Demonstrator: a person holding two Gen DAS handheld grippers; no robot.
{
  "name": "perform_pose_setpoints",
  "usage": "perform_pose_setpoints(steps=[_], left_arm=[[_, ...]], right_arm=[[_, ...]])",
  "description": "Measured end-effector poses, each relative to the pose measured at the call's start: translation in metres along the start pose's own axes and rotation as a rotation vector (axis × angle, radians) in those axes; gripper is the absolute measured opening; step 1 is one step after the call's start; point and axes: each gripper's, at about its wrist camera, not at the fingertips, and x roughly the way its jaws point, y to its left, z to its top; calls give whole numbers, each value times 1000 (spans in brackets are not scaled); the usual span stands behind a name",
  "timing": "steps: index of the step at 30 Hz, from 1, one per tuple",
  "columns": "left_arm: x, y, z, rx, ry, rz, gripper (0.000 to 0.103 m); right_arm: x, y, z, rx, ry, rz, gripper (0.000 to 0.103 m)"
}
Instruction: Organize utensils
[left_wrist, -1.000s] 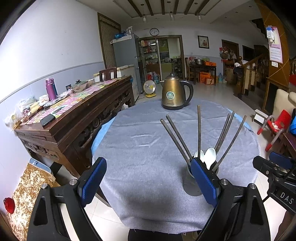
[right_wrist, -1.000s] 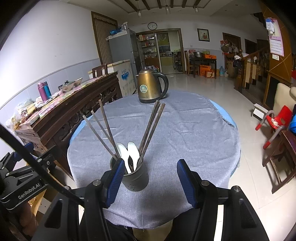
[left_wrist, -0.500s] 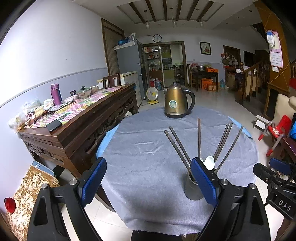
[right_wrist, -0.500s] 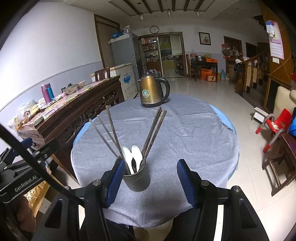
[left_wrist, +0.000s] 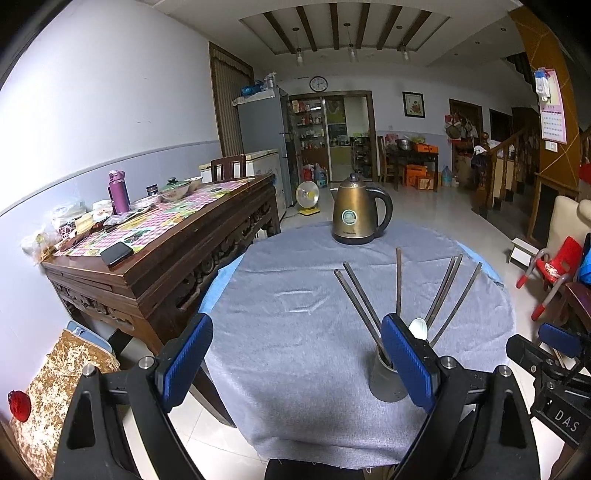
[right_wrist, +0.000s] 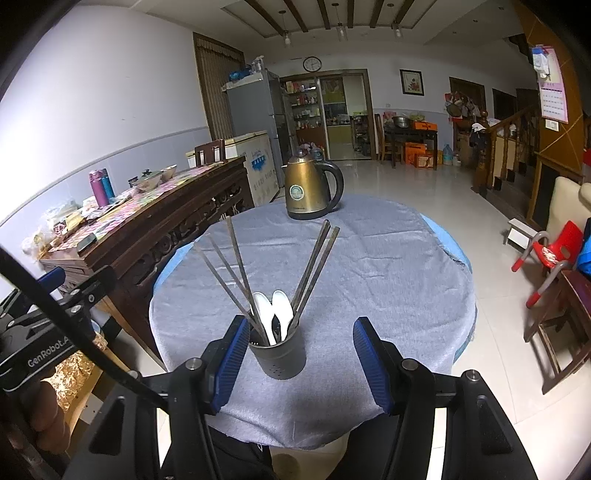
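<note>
Your left gripper (left_wrist: 295, 354) hangs spread wide and empty low in the left wrist view; its right blue pad (left_wrist: 404, 360) partly covers the grey metal utensil cup (left_wrist: 384, 380) at lower right, which holds dark chopsticks (left_wrist: 399, 280) and a white spoon (left_wrist: 418, 328). Beyond stands a bronze electric kettle (left_wrist: 357, 214).

Your right gripper (right_wrist: 299, 360), also spread and empty, frames the cup (right_wrist: 279, 356) at lower centre on the grey tablecloth (right_wrist: 388, 266). "GenRobot" reads at lower left.

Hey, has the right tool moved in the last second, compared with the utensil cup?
Yes. The right tool has pulled back and up from the utensil cup: the cup and the kettle sit smaller in its view, with more of the grey tablecloth showing.
</note>
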Motion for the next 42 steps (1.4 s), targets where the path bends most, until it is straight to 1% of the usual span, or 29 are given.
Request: perform_pose_setpoints(steps=[6, 11, 19, 29, 35, 42], left_arm=[[-2, 4, -2, -9, 3, 4, 93], [-6, 7, -3, -13, -5, 24, 93], [-7, 15, -9, -17, 7, 45, 93], [-8, 19, -14, -15, 28, 38, 93], [-9, 20, -14, -17, 22, 36, 93], [-13, 22, -18, -12, 19, 32, 93]], right_arm=[[-3, 3, -1, -5, -1, 4, 62], [-4, 6, -1, -6, 2, 8, 62], [-5, 16, -4, -10, 4, 20, 62], [-8, 27, -11, -18, 14, 44, 63], [-8, 24, -12, -8, 15, 40, 62], [-11, 30, -13, -28, 0, 32, 62]])
